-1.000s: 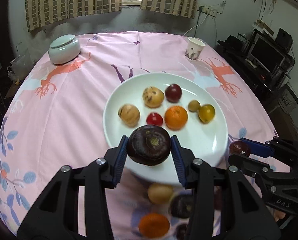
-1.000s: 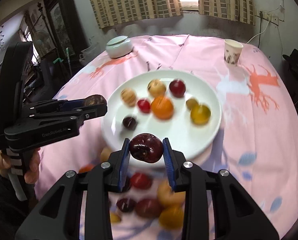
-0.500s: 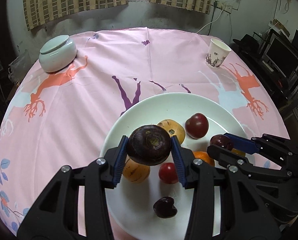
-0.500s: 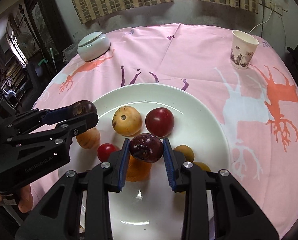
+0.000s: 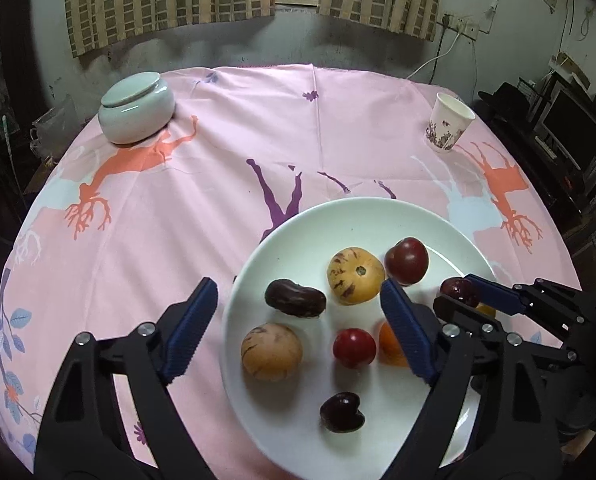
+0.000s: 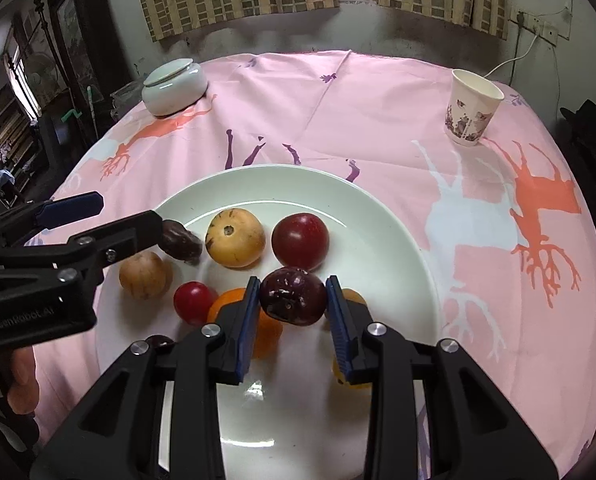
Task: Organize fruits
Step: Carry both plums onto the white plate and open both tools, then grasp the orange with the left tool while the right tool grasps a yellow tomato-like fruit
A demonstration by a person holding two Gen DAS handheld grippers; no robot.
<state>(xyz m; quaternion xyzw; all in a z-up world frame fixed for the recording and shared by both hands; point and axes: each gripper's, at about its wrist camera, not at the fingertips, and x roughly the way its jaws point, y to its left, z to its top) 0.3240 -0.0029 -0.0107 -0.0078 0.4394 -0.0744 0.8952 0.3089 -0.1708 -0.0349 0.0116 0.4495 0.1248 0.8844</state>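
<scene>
Porcelain plate [image 6: 393, 236] crowded with fruit; left tool [image 5: 298, 320] spreading above it, right tool [image 6: 292, 316] pinching dark plum [image 6: 293, 296].

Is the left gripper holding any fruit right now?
No. The left gripper has its jaws opening with nothing pressed between the pads, and the dark fruit lies on the plate.

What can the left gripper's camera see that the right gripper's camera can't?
Only the left wrist view shows black monitors on a desk at the right. Only the right wrist view shows a dark wooden cabinet at the left and a person's fingers. Both show the round white plate, the dark purple fruit clamped in the right gripper, the lidded pale green jar and the patterned paper cup.
</scene>
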